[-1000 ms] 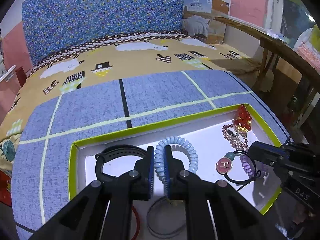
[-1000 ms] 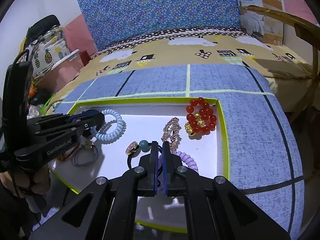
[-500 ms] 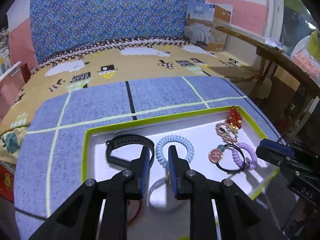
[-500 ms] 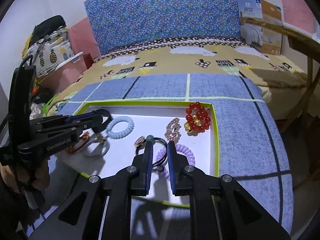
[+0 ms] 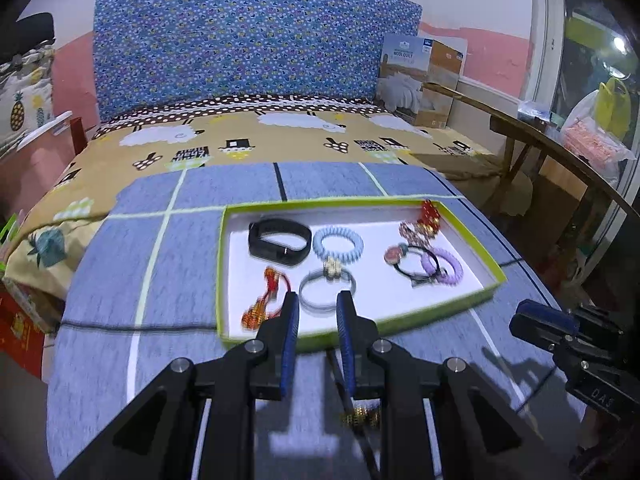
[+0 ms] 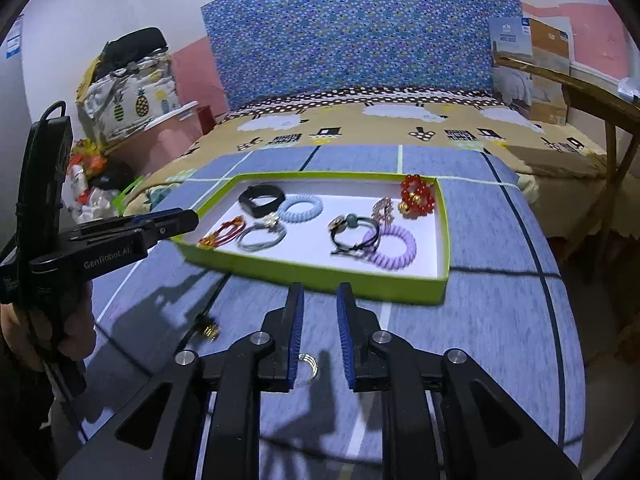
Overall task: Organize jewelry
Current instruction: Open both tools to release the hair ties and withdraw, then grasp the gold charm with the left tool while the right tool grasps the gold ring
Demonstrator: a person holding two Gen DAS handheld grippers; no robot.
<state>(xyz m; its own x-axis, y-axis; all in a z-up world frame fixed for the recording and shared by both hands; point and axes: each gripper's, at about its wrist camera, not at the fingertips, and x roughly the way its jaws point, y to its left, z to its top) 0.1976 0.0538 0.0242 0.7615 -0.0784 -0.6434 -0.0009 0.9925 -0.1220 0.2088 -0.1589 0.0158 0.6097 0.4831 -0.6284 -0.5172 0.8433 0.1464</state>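
**Ana:** Left wrist view first — the left gripper (image 5: 313, 312) hangs at the near edge of the green-rimmed tray (image 5: 472, 300), jaws spread, nothing between them.

**Ben:** And the right gripper (image 6: 319, 304) is the same: jaws apart, empty, over the blue blanket (image 6: 500, 320) just short of the tray.

**Ana:** So what's already in? I count a black band (image 5: 279, 237), a pale blue coil tie (image 5: 338, 243), a grey elastic with a gold clasp (image 5: 328, 288) and a red cord bracelet (image 5: 266, 296) on the left side.

**Ben:** On the right side there's a black hair tie with a charm (image 6: 354, 232) overlapping a purple coil tie (image 6: 392, 247), a pinkish chain piece (image 6: 383, 209), and a red bead bracelet (image 6: 417, 196) in the far corner.

**Ana:** Most of it housed, then. What's left?

**Ben:** Two strays on the blanket — a black cord with gold beads (image 6: 208, 328) near the left gripper, and what looks like a small silver ring (image 6: 308, 366) by the right fingers, though it's blurred and partly hidden.

**Ana:** Late stage, I'd judge: those two picked up and placed, and it's about finished.
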